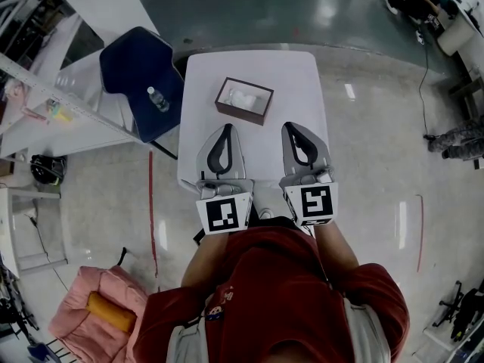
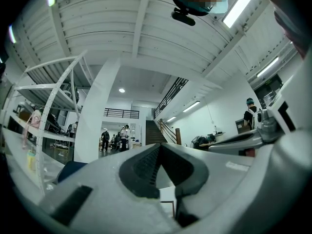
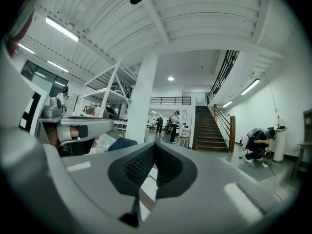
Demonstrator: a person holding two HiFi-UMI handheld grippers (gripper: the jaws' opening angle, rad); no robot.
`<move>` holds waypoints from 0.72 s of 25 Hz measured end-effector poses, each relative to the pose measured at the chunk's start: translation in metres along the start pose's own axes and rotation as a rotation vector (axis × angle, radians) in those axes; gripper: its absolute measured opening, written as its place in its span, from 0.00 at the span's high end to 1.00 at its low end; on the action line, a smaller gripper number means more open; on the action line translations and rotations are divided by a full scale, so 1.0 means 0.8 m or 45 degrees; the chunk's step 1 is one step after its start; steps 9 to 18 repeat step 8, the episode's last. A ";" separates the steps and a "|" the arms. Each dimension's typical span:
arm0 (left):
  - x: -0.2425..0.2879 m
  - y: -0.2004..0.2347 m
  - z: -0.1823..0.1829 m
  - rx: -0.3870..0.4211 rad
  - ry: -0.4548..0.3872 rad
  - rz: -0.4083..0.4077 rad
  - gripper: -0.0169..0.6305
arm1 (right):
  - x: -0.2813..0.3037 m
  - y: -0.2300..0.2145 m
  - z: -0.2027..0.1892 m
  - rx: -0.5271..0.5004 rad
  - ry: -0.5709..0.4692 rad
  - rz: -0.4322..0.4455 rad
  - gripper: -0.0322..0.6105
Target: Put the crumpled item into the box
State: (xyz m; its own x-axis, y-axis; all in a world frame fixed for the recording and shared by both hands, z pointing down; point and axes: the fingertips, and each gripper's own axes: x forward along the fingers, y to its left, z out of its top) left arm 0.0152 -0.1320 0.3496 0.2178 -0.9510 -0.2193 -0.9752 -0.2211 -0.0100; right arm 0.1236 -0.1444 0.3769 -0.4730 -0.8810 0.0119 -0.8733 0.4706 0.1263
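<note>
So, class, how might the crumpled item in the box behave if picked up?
The crumpled item looks like thin white tissue or paper, so probably light and squashy. Its bunched shape likely won't roll. The box walls would probably stop it sliding if pushed.

Head view looks steeply down on the white square table [image 1: 302, 89]. Both gripper views face level outward, sharing the dark staircase [image 2: 155, 133] [image 3: 209, 128].

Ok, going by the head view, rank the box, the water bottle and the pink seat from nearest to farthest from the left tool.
1. box: on the table, just ahead of the left tool and slightly to its right.
2. water bottle: lying on the blue chair left of the table.
3. pink seat: on the floor, far back-left, beside the person.
</note>
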 end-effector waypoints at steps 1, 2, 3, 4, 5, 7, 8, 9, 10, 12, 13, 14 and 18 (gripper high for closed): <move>0.000 0.000 0.000 -0.005 0.004 0.003 0.97 | 0.000 -0.001 0.000 0.003 0.000 0.000 0.95; 0.000 0.000 0.000 -0.017 0.012 0.008 0.97 | 0.001 -0.001 0.000 0.003 -0.001 -0.001 0.95; 0.001 0.001 0.000 -0.024 0.017 0.012 0.97 | 0.002 -0.001 0.001 0.002 -0.001 -0.001 0.95; 0.001 0.002 0.000 -0.027 0.018 0.014 0.97 | 0.003 -0.001 0.000 -0.002 0.001 0.001 0.95; 0.001 0.002 0.000 -0.027 0.017 0.016 0.97 | 0.003 -0.001 -0.001 -0.005 0.004 0.003 0.95; 0.002 0.003 0.000 -0.026 0.016 0.018 0.97 | 0.004 -0.001 -0.003 -0.005 0.009 0.006 0.95; 0.003 0.004 0.000 -0.025 0.015 0.019 0.97 | 0.005 -0.001 -0.004 -0.004 0.012 0.007 0.95; 0.003 0.004 0.000 -0.025 0.015 0.019 0.97 | 0.005 -0.001 -0.004 -0.004 0.012 0.007 0.95; 0.003 0.004 0.000 -0.025 0.015 0.019 0.97 | 0.005 -0.001 -0.004 -0.004 0.012 0.007 0.95; 0.003 0.004 0.000 -0.025 0.015 0.019 0.97 | 0.005 -0.001 -0.004 -0.004 0.012 0.007 0.95; 0.003 0.004 0.000 -0.025 0.015 0.019 0.97 | 0.005 -0.001 -0.004 -0.004 0.012 0.007 0.95; 0.003 0.004 0.000 -0.025 0.015 0.019 0.97 | 0.005 -0.001 -0.004 -0.004 0.012 0.007 0.95; 0.003 0.004 0.000 -0.025 0.015 0.019 0.97 | 0.005 -0.001 -0.004 -0.004 0.012 0.007 0.95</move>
